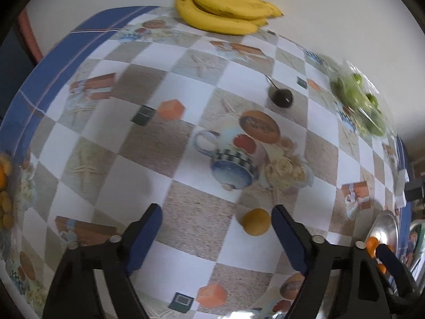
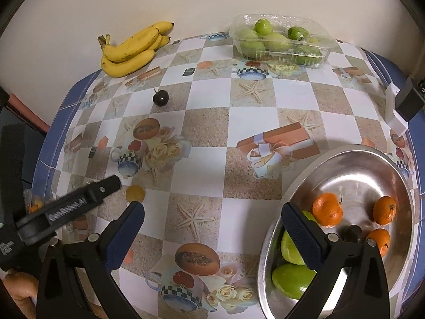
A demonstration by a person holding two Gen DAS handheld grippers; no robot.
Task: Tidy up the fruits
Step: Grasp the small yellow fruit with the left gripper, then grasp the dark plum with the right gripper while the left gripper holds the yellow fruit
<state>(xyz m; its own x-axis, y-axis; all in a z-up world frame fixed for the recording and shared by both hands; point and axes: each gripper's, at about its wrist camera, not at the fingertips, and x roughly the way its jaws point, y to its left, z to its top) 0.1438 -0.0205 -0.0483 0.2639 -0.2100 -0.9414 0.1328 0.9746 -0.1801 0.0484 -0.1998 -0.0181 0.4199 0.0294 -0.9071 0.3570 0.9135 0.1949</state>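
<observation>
**Closing in on a small round fruit, off-centre**

Hovering over the patterned tablecloth (image 1: 186,138) with the left gripper (image 1: 216,220) tilted steeply down, jaws parted with nothing pinched; lying between the fingertips but crowded against the right-hand pad rather than centred: the small yellow-orange fruit (image 1: 256,222), resting on the cloth, possibly touching that pad, hard to tell through the blur; risking a sideways nudge if that finger arrives first, sending a round thing rolling off across the cloth, perhaps toward the near edge; risking also a pinch on the fruit's shoulder rather than its middle, squirting it out of the pads; bruising soft skin if squeezing too hard.

Waiting farther ahead of the tool: a dark cherry (image 1: 281,98) with its stem, well apart; beyond that the bananas (image 1: 225,10) by the wall; off to the right and ahead, the clear tub of green fruit (image 1: 358,101).

Holding well to the right, the right gripper (image 2: 212,222), jaws wide and empty, its right finger over the rim of the metal bowl (image 2: 345,159); already sitting in the bowl: tangerines (image 2: 326,208), green fruit and something dark; crowding the carry path there, so clipping the other tool or the bowl rim on the way across could knock the fruit loose.
</observation>
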